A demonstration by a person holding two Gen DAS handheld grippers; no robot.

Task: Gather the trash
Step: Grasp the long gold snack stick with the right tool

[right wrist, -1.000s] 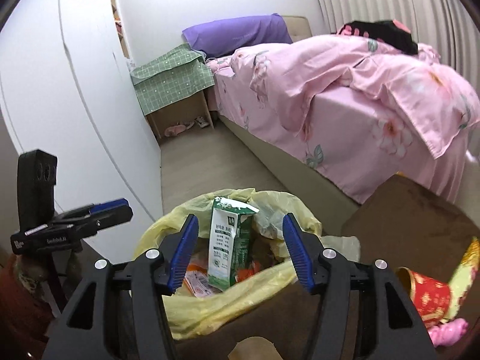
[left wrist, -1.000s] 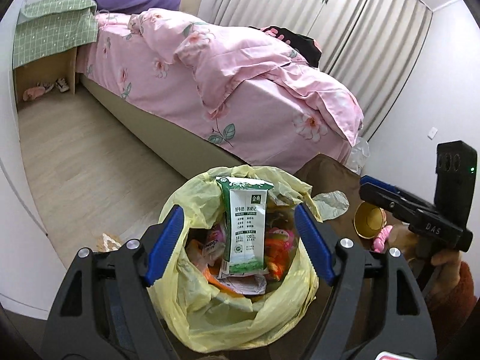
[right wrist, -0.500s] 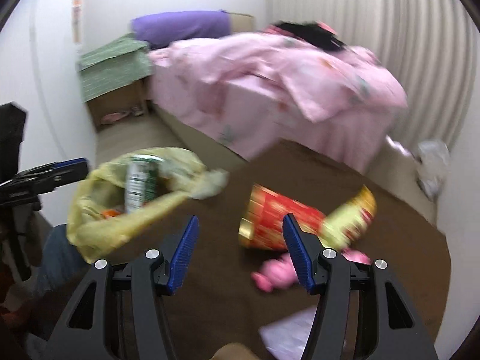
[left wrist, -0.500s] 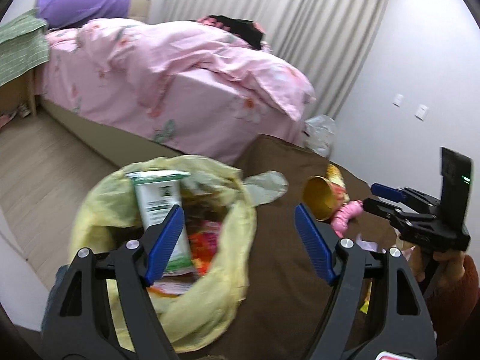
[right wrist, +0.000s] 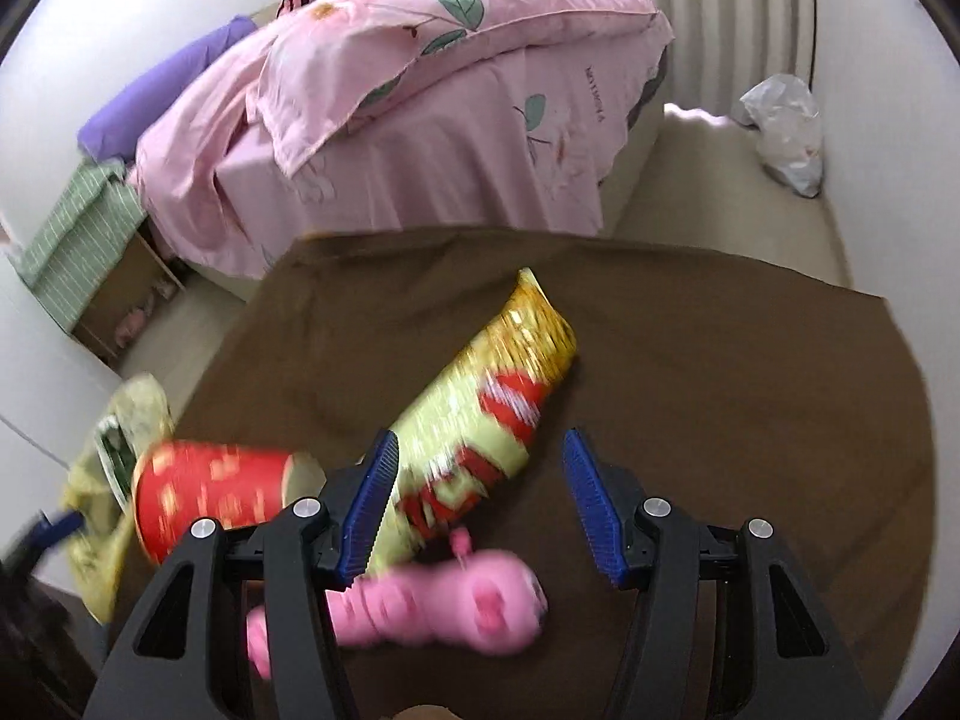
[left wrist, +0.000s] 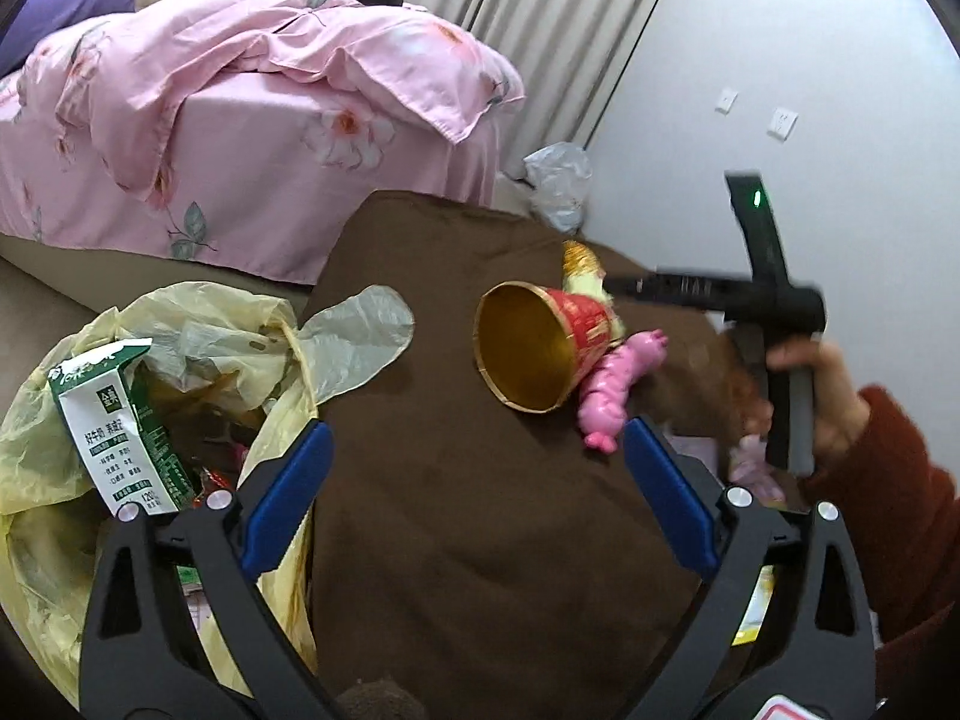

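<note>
Yellow thin plastic makes up the one trash bag (left wrist: 180, 324) at the left edge of the brown cloth-covered surface (left wrist: 480, 540), its mouth slack and crumpled. One white-and-green milk carton (left wrist: 120, 426) stands upright in it, printed with Chinese characters too small to read in full, among blurred orange wrappers.

On the surface to the right you have three loose items: one red paper cup (left wrist: 540, 354) with a gold inside, lying on its side with the open mouth towards you; one long yellow-and-red foil snack bag (right wrist: 486, 420), its print blurred past reading; and one pink lumpy plastic toy (right wrist: 444, 606) touching the cup.

Your left hand-held gripper (left wrist: 474, 498) is opening, its blue ribbed pads wide apart over bare cloth, with nothing between them. Your right hand-held gripper (right wrist: 480, 504) is also spread wide, above the snack bag and the toy, gripping neither.

One crumpled clear bag (right wrist: 786, 132) lies on the floor by the wall, beyond one bed (left wrist: 240, 138) with a pink floral duvet.
</note>
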